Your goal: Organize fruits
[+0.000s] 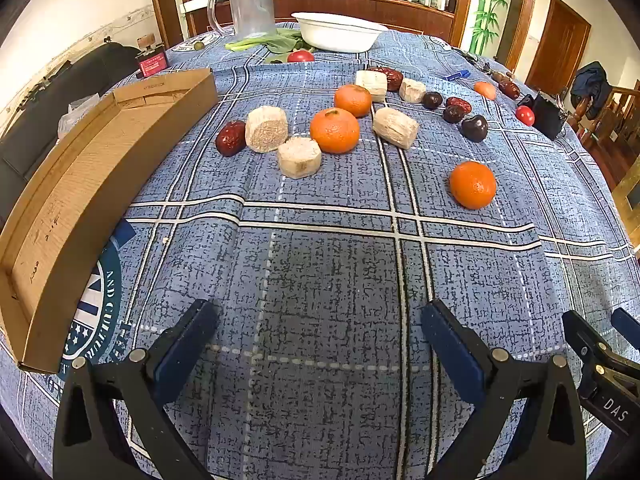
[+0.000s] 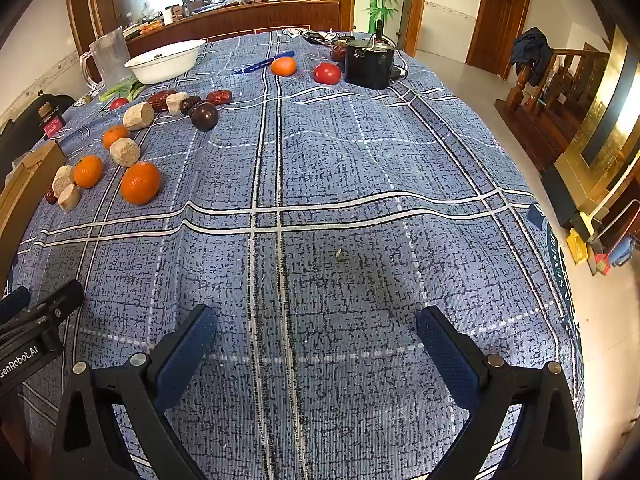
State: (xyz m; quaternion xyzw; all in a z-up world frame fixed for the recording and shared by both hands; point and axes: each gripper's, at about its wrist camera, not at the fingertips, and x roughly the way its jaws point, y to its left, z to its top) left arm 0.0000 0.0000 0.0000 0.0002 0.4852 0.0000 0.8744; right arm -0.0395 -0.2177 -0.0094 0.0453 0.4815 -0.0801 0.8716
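While cardboard tray fills left view, right shows doorway.

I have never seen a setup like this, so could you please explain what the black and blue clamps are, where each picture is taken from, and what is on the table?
The clamps are two hand-held grippers that a person carries, one in each hand, each with a fisheye camera looking along its fingers. One picture is from the left gripper, the other from the right gripper. Both stand wide open over the blue checked tablecloth and hold nothing. On the cloth lie oranges, pale cut cylinders, dark red dates and dark plums. An empty cardboard tray sits at the left, with a white bowl and clear jug at the far end.
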